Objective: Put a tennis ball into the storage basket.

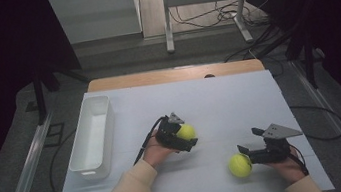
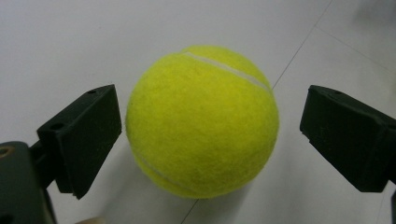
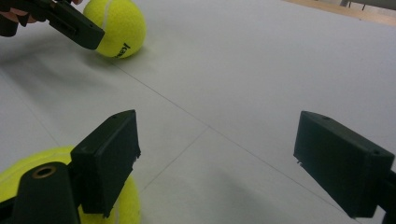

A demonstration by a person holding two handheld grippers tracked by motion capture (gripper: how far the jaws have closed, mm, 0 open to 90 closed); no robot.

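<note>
White desk (image 1: 239,96) carries two fuzzy yellow-green tennis balls and a white rectangular plastic bin (image 1: 92,133).
Left gripper (image 2: 210,128) straddles one ball (image 2: 201,122), jaws released around it; black lettering on it is unreadable. Right gripper (image 3: 217,163) gapes empty, second ball (image 3: 119,205) just beside its jaw.

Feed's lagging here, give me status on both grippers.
Left gripper open around fuzzy yellow tennis ball, not clamped. Right gripper open, second yellow tennis ball beside it. Nothing blocking.

Cream sleeves (image 1: 126,190), black grippers, grey three-cornered plate (image 1: 280,131)
</note>
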